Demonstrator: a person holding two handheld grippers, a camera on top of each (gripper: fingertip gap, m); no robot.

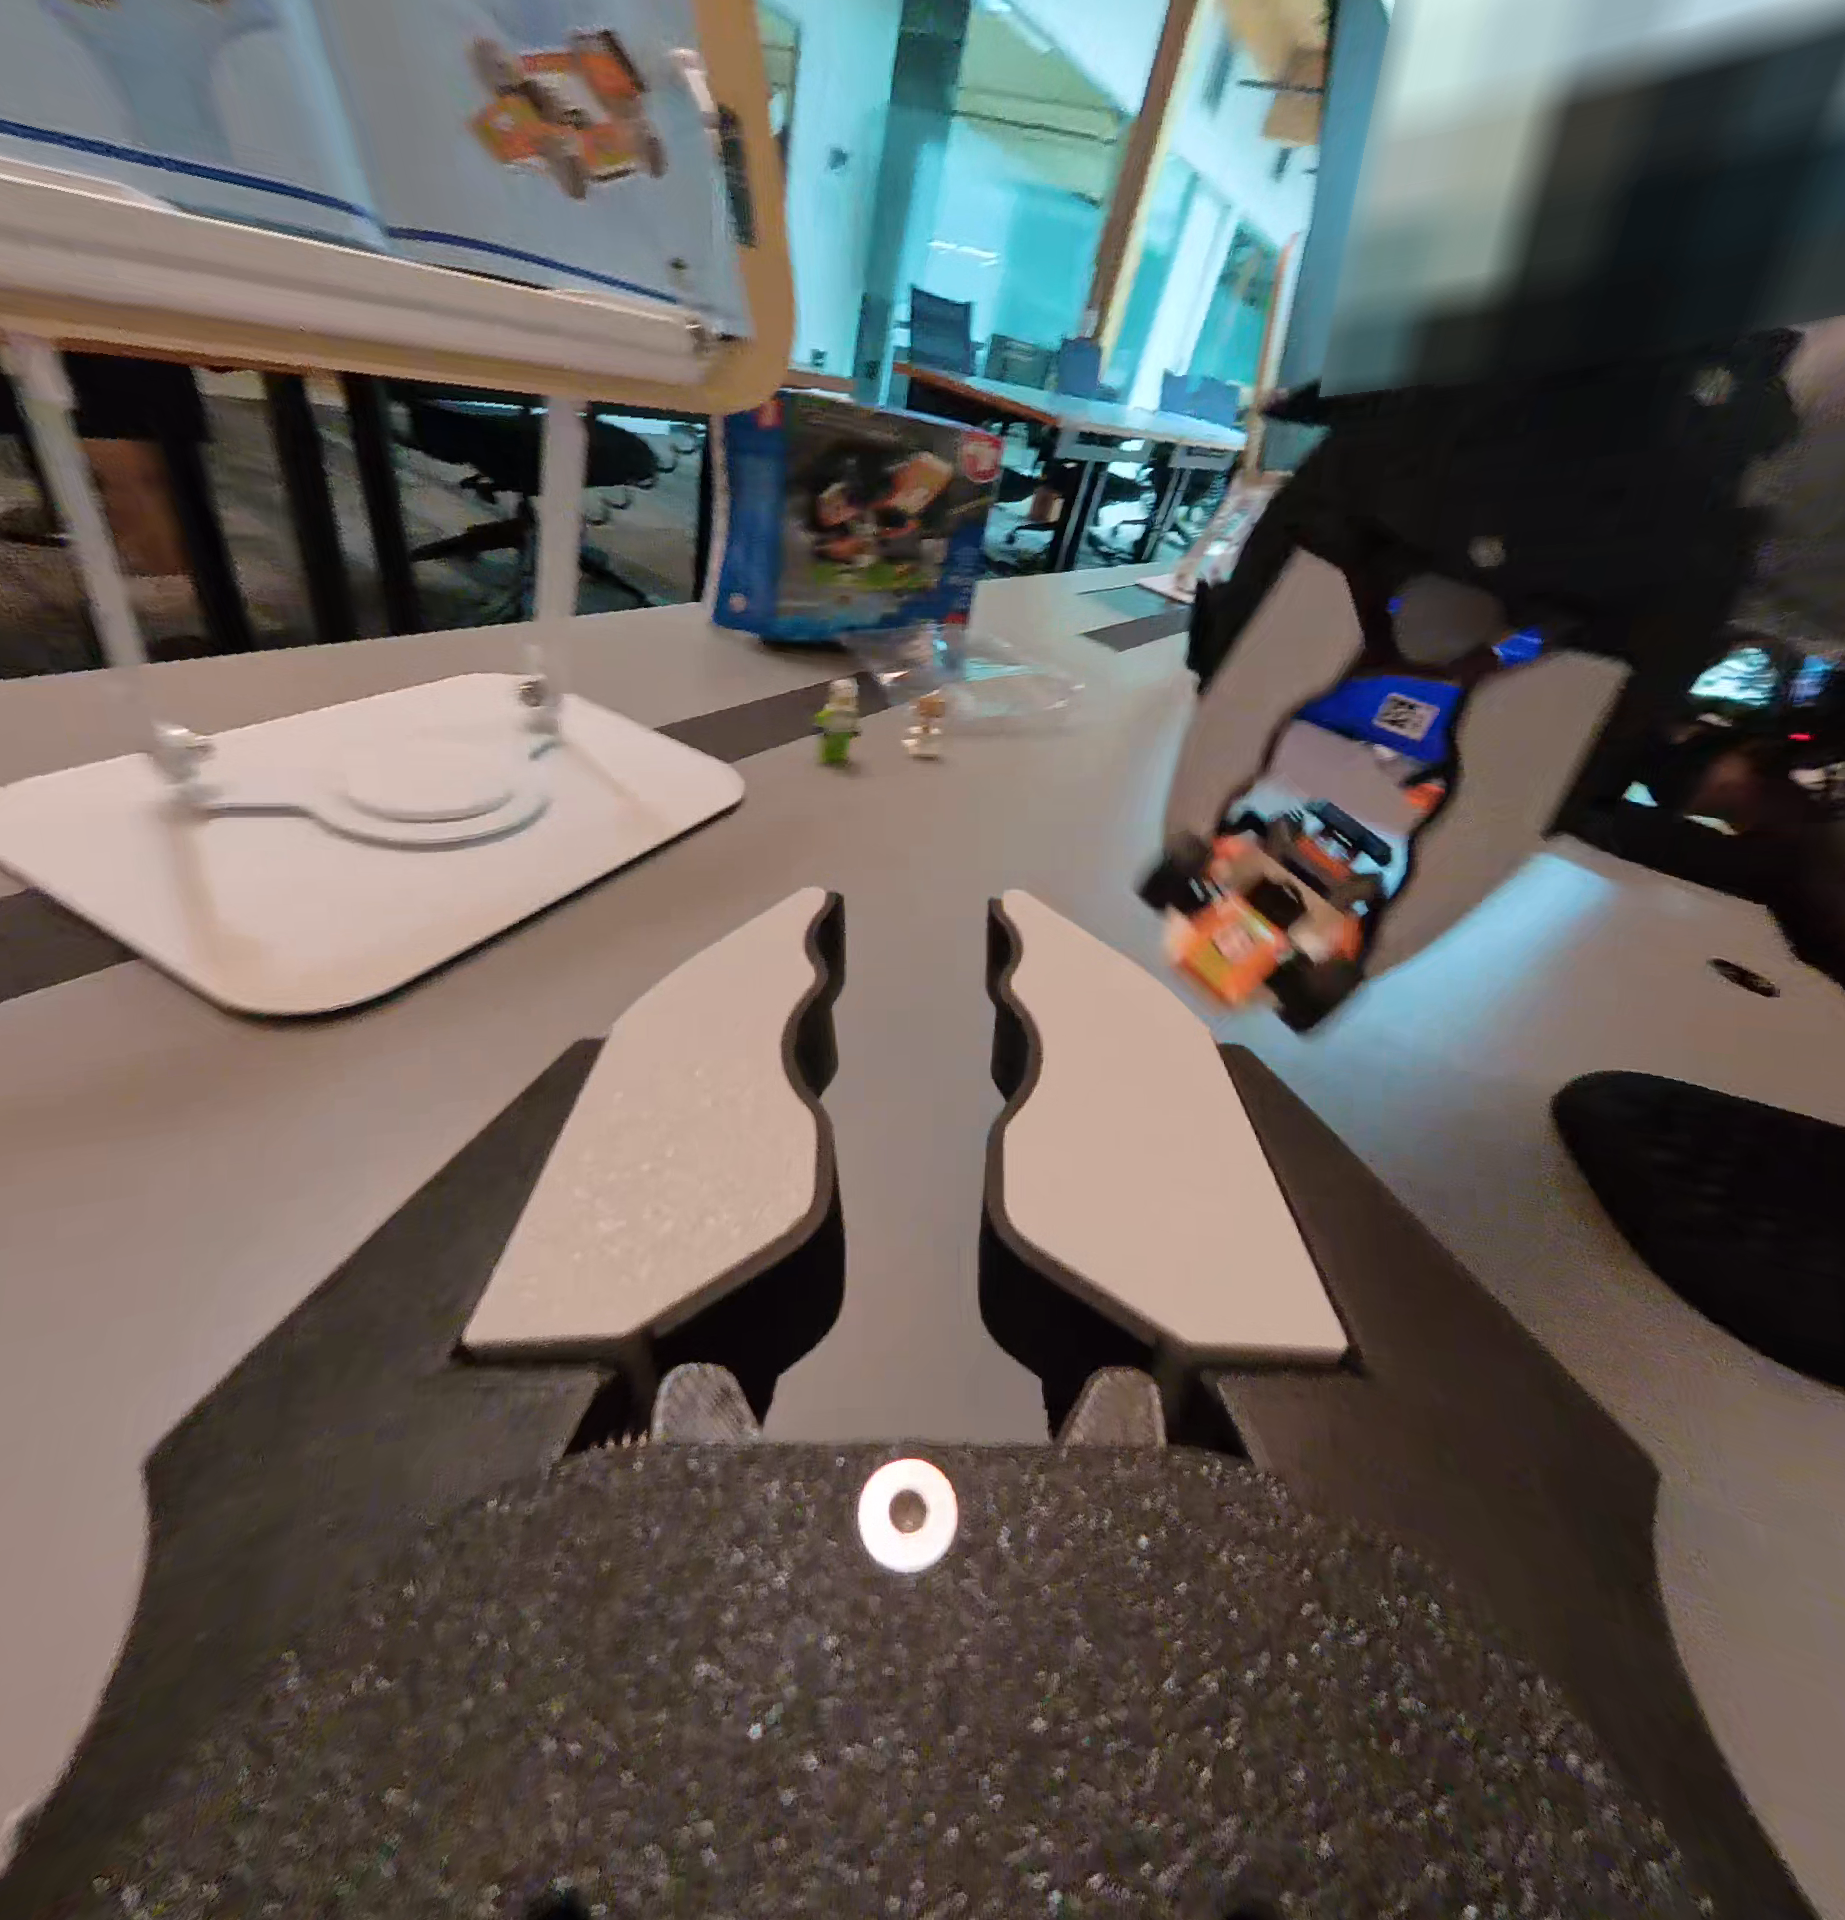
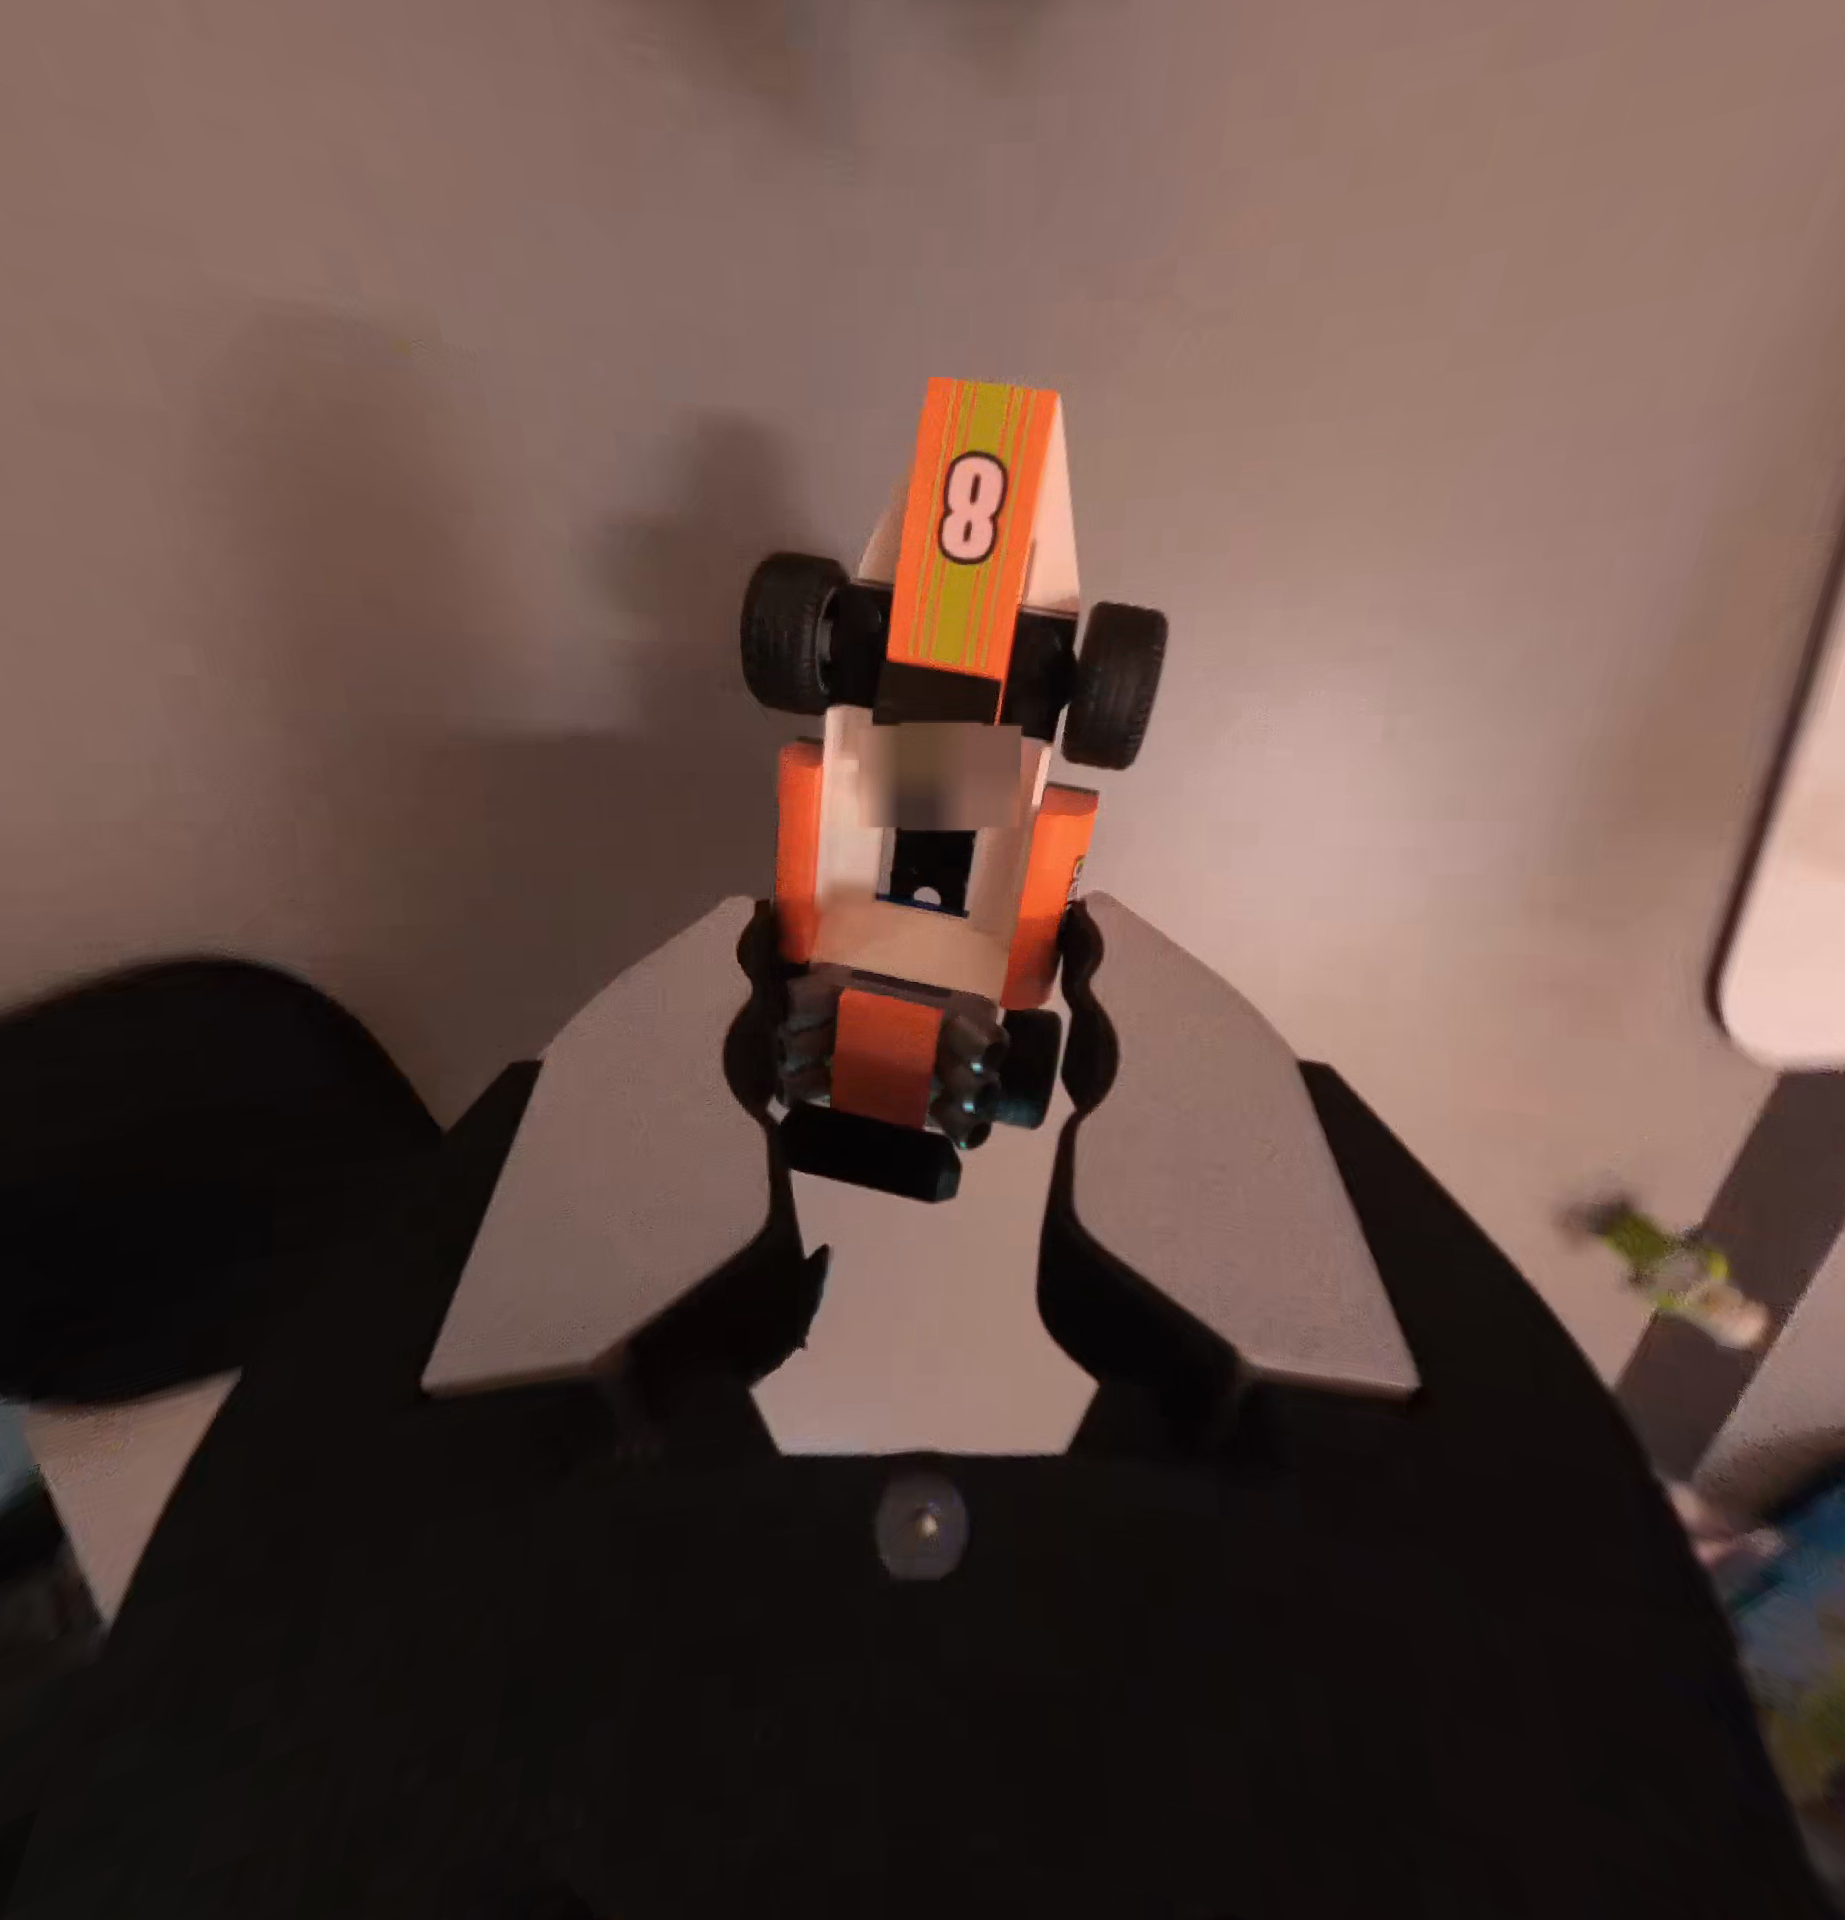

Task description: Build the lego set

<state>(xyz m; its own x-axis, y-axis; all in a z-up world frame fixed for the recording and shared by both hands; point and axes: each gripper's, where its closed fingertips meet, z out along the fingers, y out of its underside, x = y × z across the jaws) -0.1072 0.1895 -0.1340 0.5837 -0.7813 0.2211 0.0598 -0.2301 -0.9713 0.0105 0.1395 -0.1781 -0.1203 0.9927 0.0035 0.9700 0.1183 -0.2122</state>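
An orange and white lego race car (image 2: 939, 790) with black wheels is held in the air above the grey table. My right gripper (image 2: 918, 935) is shut on the car's rear sides, with its nose pointing away. The same car (image 1: 1271, 914) and the right gripper (image 1: 1302, 966) show at the right of the left wrist view. My left gripper (image 1: 913, 914) is open and empty, low over the table and left of the car. Two minifigures, one green (image 1: 838, 727) and one pale (image 1: 926, 727), stand farther back on the table.
A white stand base (image 1: 357, 831) sits at the left, carrying an open instruction booklet (image 1: 378, 156) above. The set's box (image 1: 856, 520) and a clear bag (image 1: 980, 675) lie at the back. A black oval pad (image 1: 1728, 1226) lies at the right. The left gripper's tips are roughly 15 centimeters from the right gripper's.
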